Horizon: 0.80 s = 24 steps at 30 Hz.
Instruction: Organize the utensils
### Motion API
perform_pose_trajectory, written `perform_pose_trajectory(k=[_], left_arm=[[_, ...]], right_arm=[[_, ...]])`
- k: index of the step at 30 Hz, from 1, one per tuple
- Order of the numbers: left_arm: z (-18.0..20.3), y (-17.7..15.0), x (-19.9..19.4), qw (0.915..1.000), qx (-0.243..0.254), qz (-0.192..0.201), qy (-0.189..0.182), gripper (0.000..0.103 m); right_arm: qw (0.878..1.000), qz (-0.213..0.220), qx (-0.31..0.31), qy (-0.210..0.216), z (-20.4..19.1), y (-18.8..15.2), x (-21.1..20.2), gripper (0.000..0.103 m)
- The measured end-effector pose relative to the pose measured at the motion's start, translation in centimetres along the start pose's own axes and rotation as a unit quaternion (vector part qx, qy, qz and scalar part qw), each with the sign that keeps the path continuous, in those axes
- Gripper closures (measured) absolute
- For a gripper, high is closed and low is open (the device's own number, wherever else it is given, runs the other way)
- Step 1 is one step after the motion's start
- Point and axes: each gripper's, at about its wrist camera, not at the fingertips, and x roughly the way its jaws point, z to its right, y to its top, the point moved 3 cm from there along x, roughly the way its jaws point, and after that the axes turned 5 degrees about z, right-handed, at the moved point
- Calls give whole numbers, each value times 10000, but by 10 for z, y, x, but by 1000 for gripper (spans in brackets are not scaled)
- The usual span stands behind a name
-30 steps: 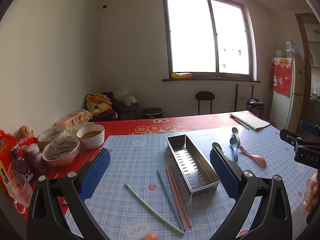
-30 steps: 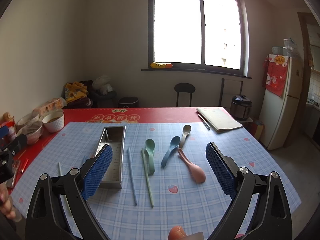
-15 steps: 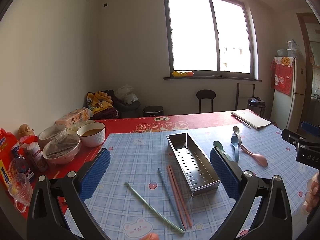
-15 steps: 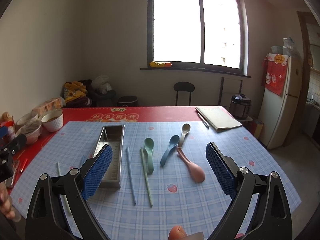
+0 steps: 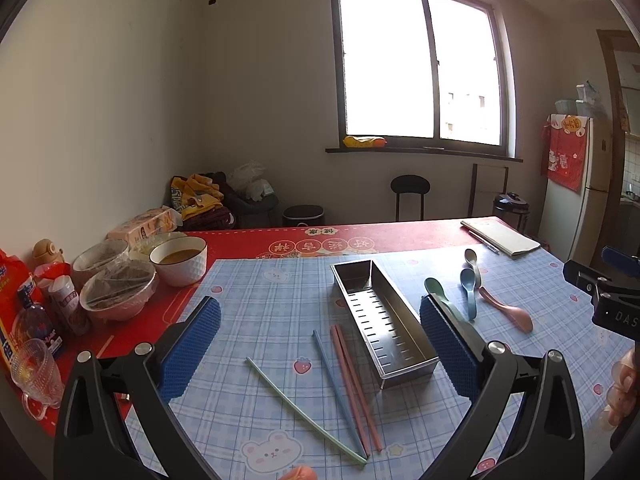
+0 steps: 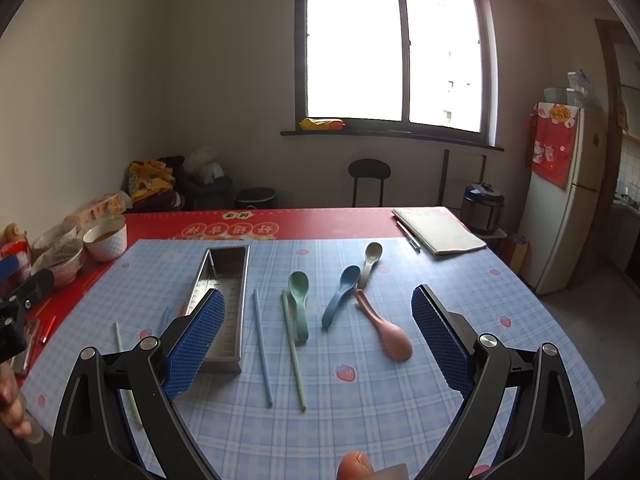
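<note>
Lying scattered — pastel spoons [image 6: 340, 296] and chopsticks [image 6: 262, 344] beside a slotted steel tray [image 6: 226, 280].
Left tool [image 5: 320, 344] and right tool [image 6: 318, 336] both gape wide, holding nothing.

Chopsticks [image 5: 352, 376] beside steel tray [image 5: 384, 320]

Both grippers are just hanging in the air, jaws spread wide with nothing between the blue pads. The left gripper [image 5: 320, 344] points forward and slightly down — its fingers [image 5: 192, 344] sit level with each other, no tilt. The right gripper [image 6: 318, 340] has the same pose, pads [image 6: 438, 338] well apart and facing each other. In the left view you can catch the right gripper's black body at the far right edge, with the person's right hand [image 5: 622, 392] wrapped below it — fingers curled. The left hand [image 6: 12, 404] peeks in at the right view's left edge.
</note>
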Motion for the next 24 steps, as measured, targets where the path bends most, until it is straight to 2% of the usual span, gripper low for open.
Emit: perform_pose_trajectory(k=[4,7,9,11,17,19,21,24], left_arm=[[-5,-8,11,9999,-92,-99,5,5],[-16,-22,29,9980,-415,-445,-171,5],[-24,-34,43,9961,-524,-700,-85,5],[-32,-48,55,9938,-628,-911,-58,5],[-53,-83,79,9861,-915,-1388,82,9],[-59,-93,87,9816,-977,-1629,184,10],[-65,-101,96,9749,-1093,-1925,234,10],[-75,-113,107,9604,-1540,-2319,150,10]], right_arm=[[9999,-135,25,98,2,-8,11,12],[9987,-233,190,416,6,-17,24,12],[9975,-270,235,614,8,-24,34,12],[9975,-310,222,598,10,-31,46,12],[9932,-803,471,701,23,-45,95,12],[9917,-960,637,570,28,-48,108,12],[9912,-905,772,580,32,-51,116,12],[9921,-945,521,643,27,-53,131,12]])
